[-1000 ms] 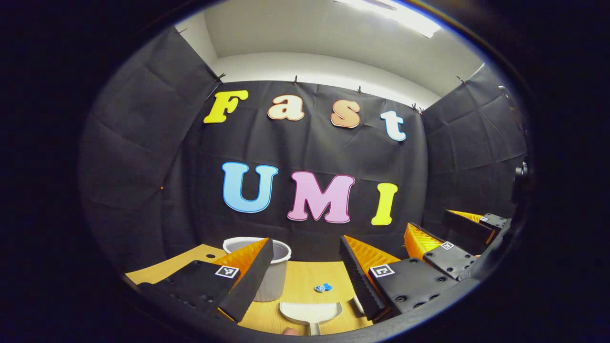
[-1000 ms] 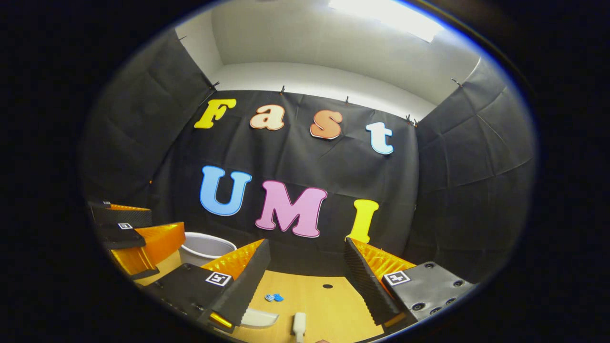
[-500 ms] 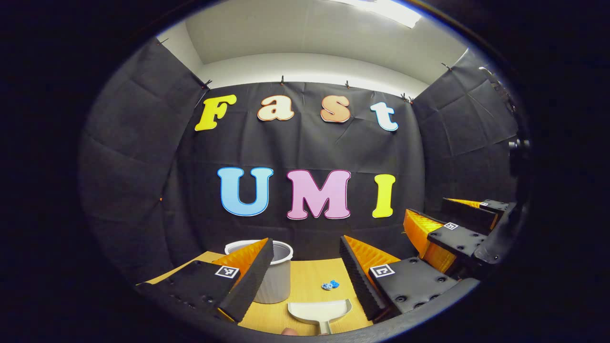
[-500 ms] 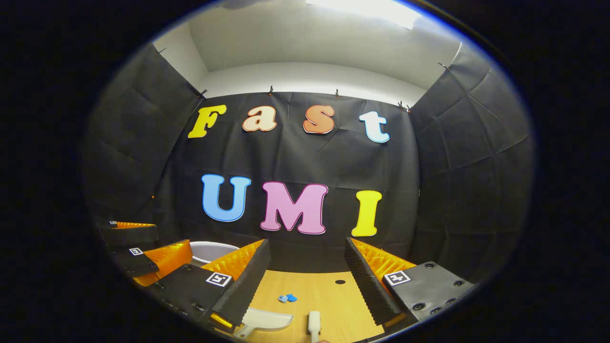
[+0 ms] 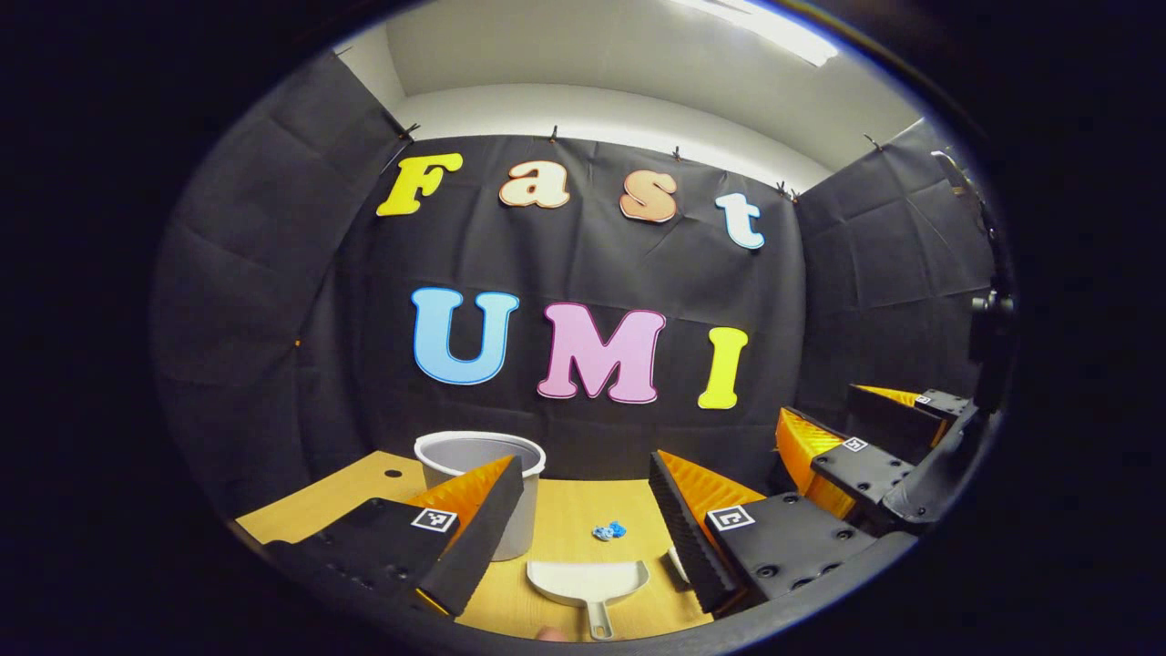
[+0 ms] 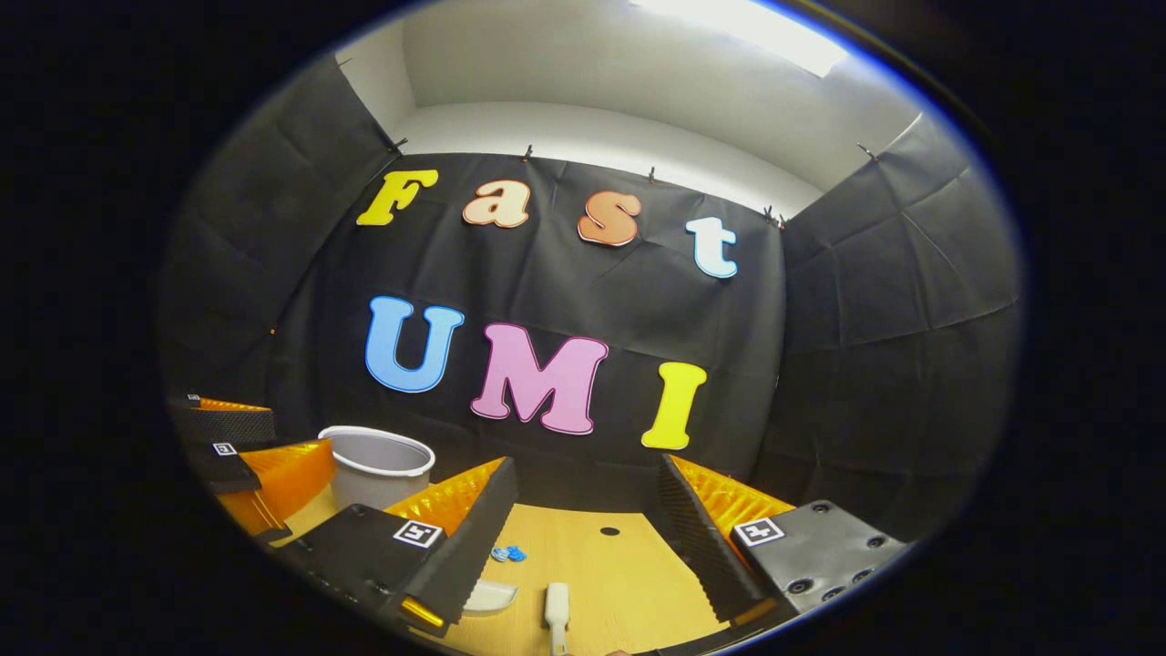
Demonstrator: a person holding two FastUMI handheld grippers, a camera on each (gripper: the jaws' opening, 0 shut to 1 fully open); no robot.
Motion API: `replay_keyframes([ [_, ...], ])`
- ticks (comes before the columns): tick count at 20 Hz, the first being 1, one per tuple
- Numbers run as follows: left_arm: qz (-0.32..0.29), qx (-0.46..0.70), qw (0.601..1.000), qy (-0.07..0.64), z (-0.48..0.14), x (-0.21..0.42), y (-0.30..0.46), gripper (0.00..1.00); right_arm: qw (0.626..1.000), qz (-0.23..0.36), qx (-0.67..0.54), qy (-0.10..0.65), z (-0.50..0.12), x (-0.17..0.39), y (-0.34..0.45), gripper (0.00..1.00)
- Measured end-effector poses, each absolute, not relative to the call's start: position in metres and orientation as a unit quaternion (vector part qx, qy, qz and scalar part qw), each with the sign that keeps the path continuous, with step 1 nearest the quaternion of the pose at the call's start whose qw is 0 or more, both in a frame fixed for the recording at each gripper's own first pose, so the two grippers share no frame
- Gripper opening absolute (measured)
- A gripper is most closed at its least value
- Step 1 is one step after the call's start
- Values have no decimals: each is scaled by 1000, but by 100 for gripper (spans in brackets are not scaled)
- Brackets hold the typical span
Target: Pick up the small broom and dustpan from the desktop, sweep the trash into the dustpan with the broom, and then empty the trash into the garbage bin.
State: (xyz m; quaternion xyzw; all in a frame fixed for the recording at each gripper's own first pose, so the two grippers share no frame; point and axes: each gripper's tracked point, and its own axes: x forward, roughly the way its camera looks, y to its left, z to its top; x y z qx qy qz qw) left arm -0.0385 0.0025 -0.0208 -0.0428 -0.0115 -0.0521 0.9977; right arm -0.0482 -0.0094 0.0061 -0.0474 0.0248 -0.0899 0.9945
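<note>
In the left gripper view, the left gripper point(image 5: 583, 510) is wide apart and holds nothing above the wooden table point(image 5: 583, 519), where the white plastic dustpan point(image 5: 588, 581) lies between its fingers, with small blue trash bits point(image 5: 608, 530) behind it and the grey round bin point(image 5: 481, 483) at the left. In the right gripper view, the right gripper point(image 6: 588, 519) is wide apart too and holds nothing, and the white broom handle point(image 6: 557, 606) lies on the table between its fingers.
</note>
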Motion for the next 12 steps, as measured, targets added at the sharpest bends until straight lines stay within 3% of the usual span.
replay_keyframes([
  [1, -54, -40, 998, -10, -22, -38, 3, 82, 995, -89, -42, 25, 7, -47, -8, 99],
  [9, -65, -31, 997, 11, -25, -30, -2, 82, 994, -91, -47, 26, 12, -40, -9, 99],
  [12, -70, -42, 996, 19, -7, -16, -5, 82, 992, -86, -97, -6, 39, -14, -27, 96],
])
